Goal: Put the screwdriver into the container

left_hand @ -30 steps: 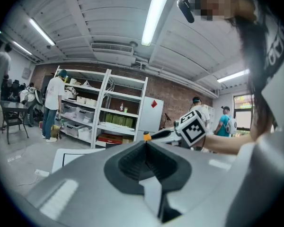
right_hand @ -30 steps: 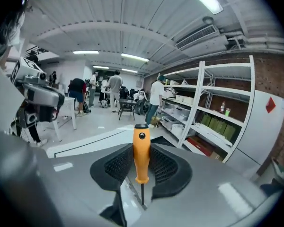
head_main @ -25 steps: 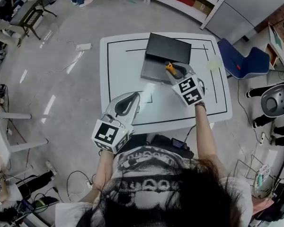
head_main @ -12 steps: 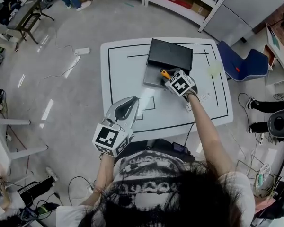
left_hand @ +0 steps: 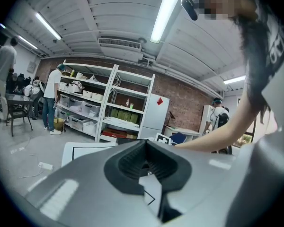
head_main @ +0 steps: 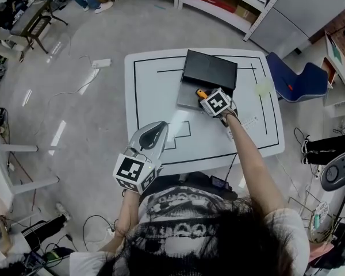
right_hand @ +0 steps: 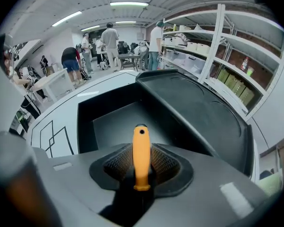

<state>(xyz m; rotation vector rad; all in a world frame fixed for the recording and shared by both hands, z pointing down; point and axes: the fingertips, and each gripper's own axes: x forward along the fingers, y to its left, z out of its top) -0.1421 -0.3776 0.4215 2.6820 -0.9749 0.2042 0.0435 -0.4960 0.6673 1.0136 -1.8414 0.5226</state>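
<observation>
- The right gripper [right_hand: 141, 167] is clamping its jaws on the screwdriver [right_hand: 141, 145]. The ribbed pads are pressing both sides of the orange handle, which is sticking out forward past the tips. The shaft is running back out of sight.
- The handle's end is hanging above the open container [right_hand: 85, 126], over its near part and not touching the dark floor inside. The hinged lid [right_hand: 199, 108] is lying flat open beyond it.
- The pick-up is done, to judge from the firm grip and the tool being off the table [head_main: 155, 85]. What is left is lowering the screwdriver into the container and letting go.
- In the head view the right forearm [head_main: 247, 154] is reaching forward and slightly leftward across the table. The marker cube is facing up and the gripper is tipping down toward the container.
- The left gripper [left_hand: 146, 163] is showing its jaws drawn together with nothing between them. It is idling above the table's near left part, well apart from the container.
- The left forearm [head_main: 126, 211] is staying tucked close to the person's body.
</observation>
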